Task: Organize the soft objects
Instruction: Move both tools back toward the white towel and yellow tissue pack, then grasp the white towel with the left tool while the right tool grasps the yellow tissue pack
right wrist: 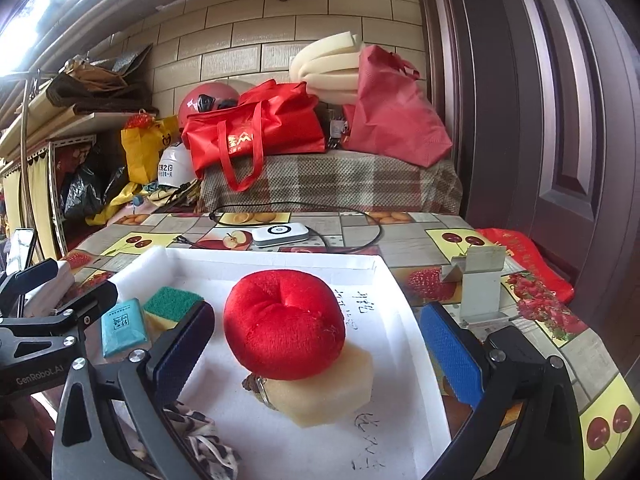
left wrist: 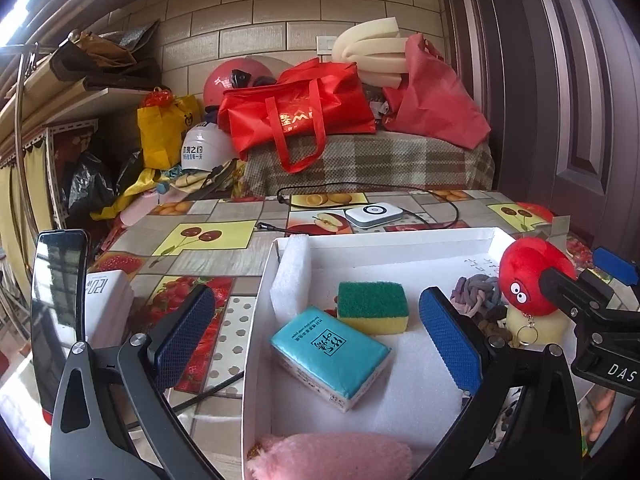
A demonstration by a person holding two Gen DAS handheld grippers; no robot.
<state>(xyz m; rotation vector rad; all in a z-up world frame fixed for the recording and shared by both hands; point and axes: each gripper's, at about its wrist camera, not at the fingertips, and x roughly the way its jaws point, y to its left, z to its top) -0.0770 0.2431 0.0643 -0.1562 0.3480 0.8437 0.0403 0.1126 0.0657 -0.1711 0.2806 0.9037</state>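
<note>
Risk first: white foam tray [right wrist: 404,360] is light and sits at the tabletop [left wrist: 224,204] edge near me, so a push with either set of fingers could slide it or tip it. Red plush toy [right wrist: 284,328] sits perched on a pale yellow sponge block [right wrist: 332,392]; top-heavy stack, a one-sided nudge rolls it off, and its keyring could snag. Teal tissue pack [left wrist: 330,354] lies skewed against the green-and-yellow scouring sponge [left wrist: 373,307]; closing there may catch both.

My right gripper [right wrist: 316,354] is fully released, nothing held; plush sits between its fingers, slightly ahead, no pad touching. My left gripper [left wrist: 318,340] is also wide open and empty; tissue pack lies between its fingers, closer to the right one, sponge just beyond. Pink fluffy item [left wrist: 328,456] is below, at the tray's near edge.
</note>
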